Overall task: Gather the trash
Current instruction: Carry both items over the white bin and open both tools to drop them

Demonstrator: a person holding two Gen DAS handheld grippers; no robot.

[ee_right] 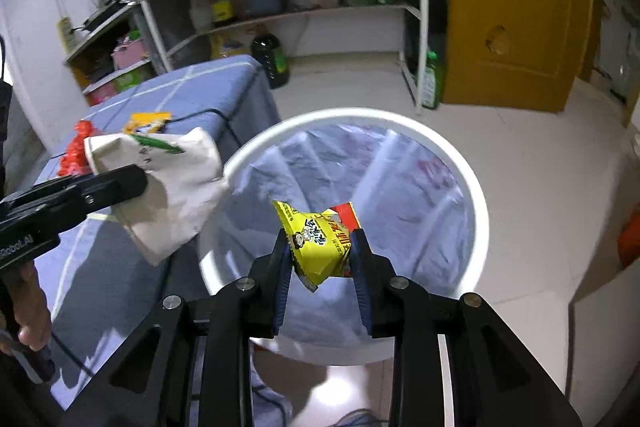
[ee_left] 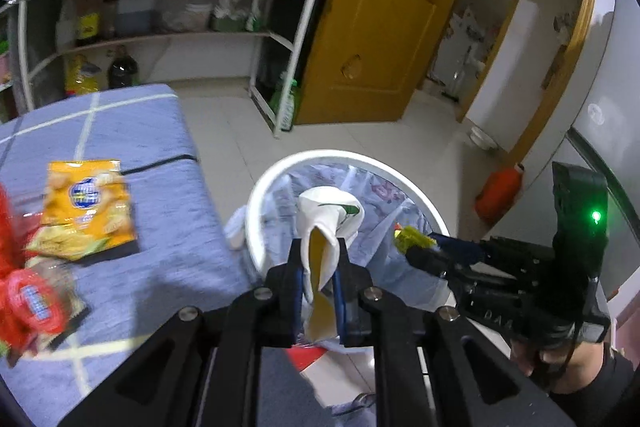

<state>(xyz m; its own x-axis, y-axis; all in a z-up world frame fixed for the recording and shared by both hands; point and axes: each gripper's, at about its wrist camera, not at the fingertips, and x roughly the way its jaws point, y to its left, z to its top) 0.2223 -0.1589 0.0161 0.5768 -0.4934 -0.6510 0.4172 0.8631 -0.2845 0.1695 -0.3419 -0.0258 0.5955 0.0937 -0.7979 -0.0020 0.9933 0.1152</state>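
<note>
My left gripper (ee_left: 320, 259) is shut on a crumpled white paper bag (ee_left: 328, 219) and holds it over the white round trash bin (ee_left: 260, 195), which has a clear plastic liner. The bag also shows in the right wrist view (ee_right: 172, 179), at the bin's left rim. My right gripper (ee_right: 322, 243) is shut on a yellow snack wrapper (ee_right: 320, 239) above the bin's opening (ee_right: 476, 195); it shows in the left wrist view (ee_left: 416, 247) at the right. An orange snack bag (ee_left: 90, 203) and red wrappers (ee_left: 28, 303) lie on the blue checked table (ee_left: 160, 267).
A white metal shelf rack (ee_left: 280, 39) with bottles stands behind the table. A yellow wooden door (ee_left: 380, 39) is at the back right. A green bottle (ee_left: 286, 107) stands on the floor by the rack. An orange object (ee_left: 500, 191) lies on the tile floor at right.
</note>
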